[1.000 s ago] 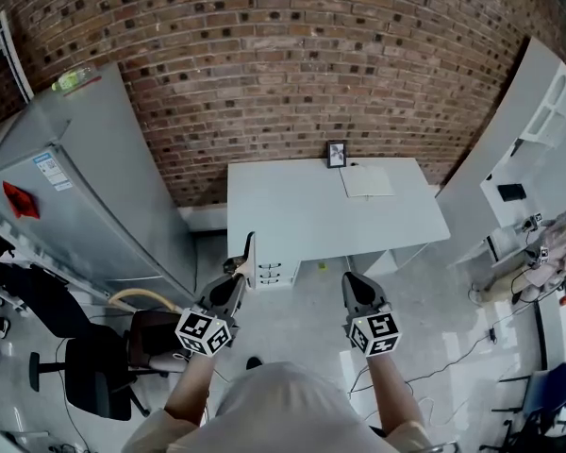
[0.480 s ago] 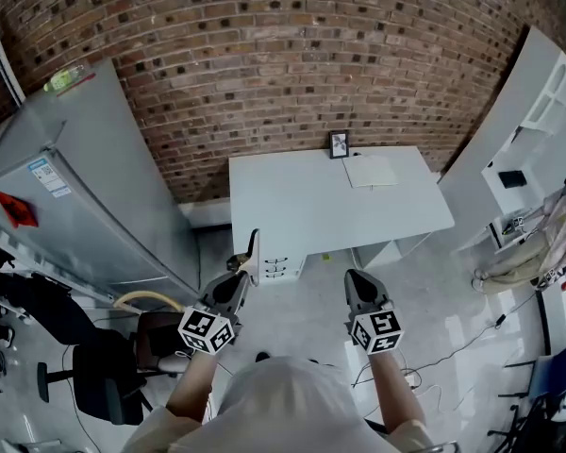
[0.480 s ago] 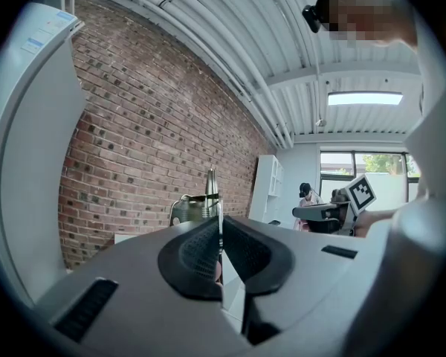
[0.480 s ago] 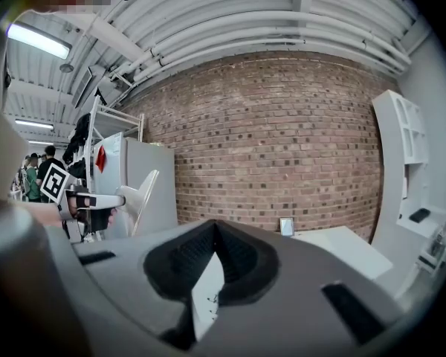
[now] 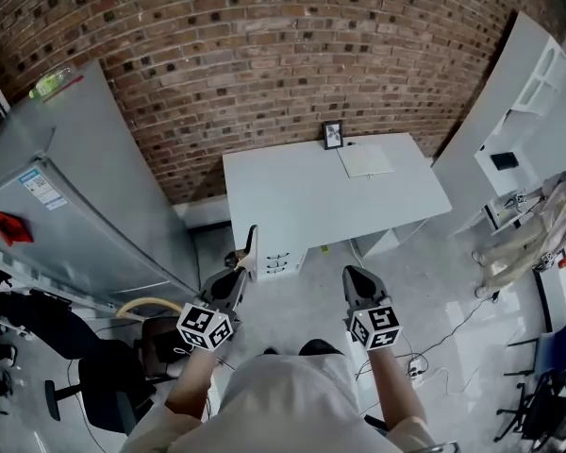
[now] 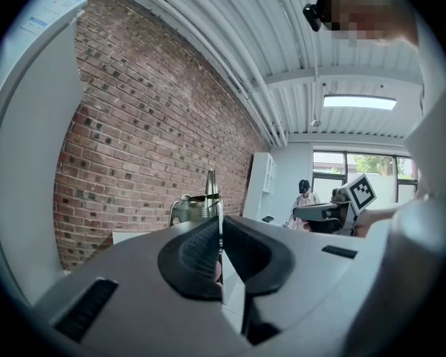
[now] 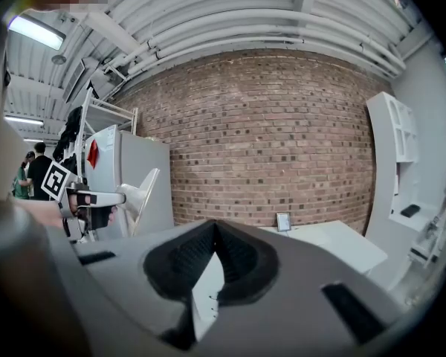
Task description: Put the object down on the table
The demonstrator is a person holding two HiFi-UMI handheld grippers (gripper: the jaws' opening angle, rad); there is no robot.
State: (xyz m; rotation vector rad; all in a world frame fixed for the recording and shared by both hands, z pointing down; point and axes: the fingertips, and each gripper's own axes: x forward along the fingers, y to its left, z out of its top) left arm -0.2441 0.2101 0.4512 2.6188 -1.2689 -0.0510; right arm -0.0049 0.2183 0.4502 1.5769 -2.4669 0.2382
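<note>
Table [image 5: 302, 196] at centre, backed against the brick wall [image 5: 264, 55]. Carries a picture frame [image 5: 333, 135] at its far edge and a flat pad [image 5: 364, 160] just right of that, nearer the front. Shelters a drawer unit [image 5: 274, 265] under its near left corner. Left of the table, a tall fridge [image 5: 75, 196] with a bottle [image 5: 52, 83] on top. Right of the table, a shelf unit [image 5: 524, 83] (with a person [image 5: 547, 229] before it). Before the table, over the floor [image 5: 302, 314], left gripper [image 5: 238, 274] and right gripper [image 5: 357, 286] side by side and apart, a thin flat object [image 5: 251, 248] upright between the left one's jaws. Chair [image 5: 99, 385] at lower left, before the fridge.
</note>
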